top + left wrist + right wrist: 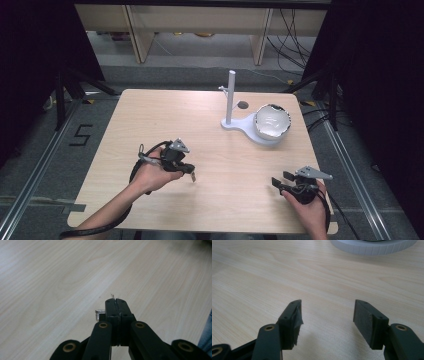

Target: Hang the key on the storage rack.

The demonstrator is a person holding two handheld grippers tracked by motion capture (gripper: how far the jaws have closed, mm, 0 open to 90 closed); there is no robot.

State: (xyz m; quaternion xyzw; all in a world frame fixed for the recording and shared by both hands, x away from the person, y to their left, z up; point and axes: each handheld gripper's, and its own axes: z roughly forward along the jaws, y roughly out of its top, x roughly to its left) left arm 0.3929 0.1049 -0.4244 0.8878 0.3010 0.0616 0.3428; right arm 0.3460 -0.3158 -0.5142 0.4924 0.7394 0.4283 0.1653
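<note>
The left tool [186, 167] is black, with a grey three-cornered plate on top and a thick black cable trailing along the bare forearm. In the left gripper view its black linkage arms carry brass-coloured pivot rings, and a small ridged silver metal piece juts from one side. The right tool [281, 181] is likewise black with a grey plate and a black cable. Its rectangular pads [363, 317] look dark and textured; one pad's facing is frayed. No sleeves cover the forearms.
</note>
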